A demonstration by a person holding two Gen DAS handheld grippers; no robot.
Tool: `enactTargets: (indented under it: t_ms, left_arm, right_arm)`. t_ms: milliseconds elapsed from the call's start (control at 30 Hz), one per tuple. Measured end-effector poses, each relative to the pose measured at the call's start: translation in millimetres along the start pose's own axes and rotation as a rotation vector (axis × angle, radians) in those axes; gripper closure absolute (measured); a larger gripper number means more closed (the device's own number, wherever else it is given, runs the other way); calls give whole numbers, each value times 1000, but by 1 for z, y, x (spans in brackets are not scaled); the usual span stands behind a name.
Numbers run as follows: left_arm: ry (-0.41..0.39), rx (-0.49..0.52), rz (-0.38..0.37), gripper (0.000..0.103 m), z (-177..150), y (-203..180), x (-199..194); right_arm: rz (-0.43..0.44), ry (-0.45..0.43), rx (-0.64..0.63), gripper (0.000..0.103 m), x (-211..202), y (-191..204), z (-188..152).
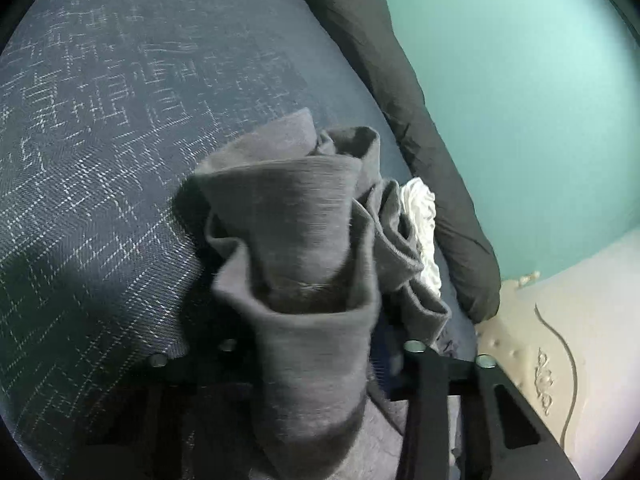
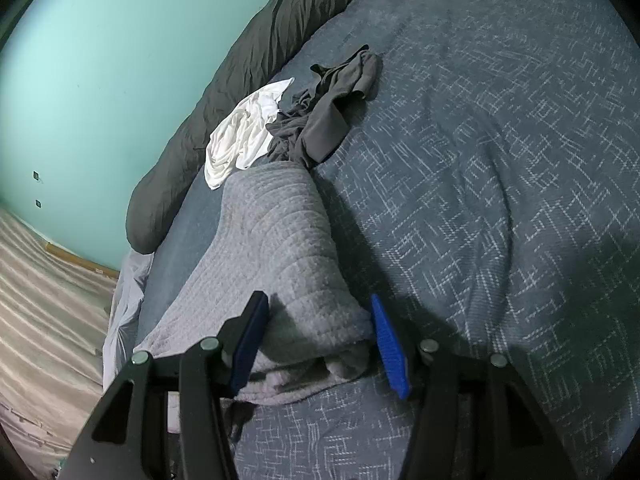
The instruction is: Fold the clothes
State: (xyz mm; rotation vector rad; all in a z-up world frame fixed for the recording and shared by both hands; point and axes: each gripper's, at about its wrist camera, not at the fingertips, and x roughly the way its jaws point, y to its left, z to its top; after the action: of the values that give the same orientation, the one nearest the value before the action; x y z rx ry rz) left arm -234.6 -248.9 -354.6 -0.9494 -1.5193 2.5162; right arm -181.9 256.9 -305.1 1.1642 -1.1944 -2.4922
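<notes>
- Bed cover, dark blue with pale hatching, fills everything ahead of both tools. A teal wall and a long dark pillow lie off to the right of my left tool.
- Grey cloth is draped right over my left tool and hides its pads, so I cannot tell whether they pinch it or stand spread.
- That cloth rises from the tool in loose, rolled folds, its long axis running straight ahead, away from me. A white garment lies just beyond it to the right.
- The risk on this side is that I am working blind. If only one layer is caught, the roll could slump off the tool when I lift.
- My right tool has a thick bunch of the light grey quilted garment between its pads. Both pads look pressed against it, so I judge it a wide pinch.
- The garment stretches ahead of that tool as a long band, pointing slightly left. Its far end is against the white garment and a dark grey heap.
- A pull from here could drag that far end into the heap and tangle it. With such a bulky bite, the fold could also come out crooked or slip.
</notes>
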Motion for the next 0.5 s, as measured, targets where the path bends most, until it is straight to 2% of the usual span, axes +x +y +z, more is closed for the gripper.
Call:
enactTargets:
  t_ms: [100, 233, 433, 500]
  left_arm:
    - [-17, 12, -16, 75, 1, -11, 0]
    - [-32, 47, -42, 80, 2, -33, -1]
    - [-44, 97, -101, 81, -1, -69, -5]
    - [-49, 155, -129, 81, -4, -93, -6]
  right_arm:
    - [4, 3, 4, 49, 0, -1, 0]
    - [7, 5, 12, 49, 0, -2, 0]
    - [10, 9, 21, 49, 0, -4, 0]
    - [11, 11, 27, 49, 0, -5, 0]
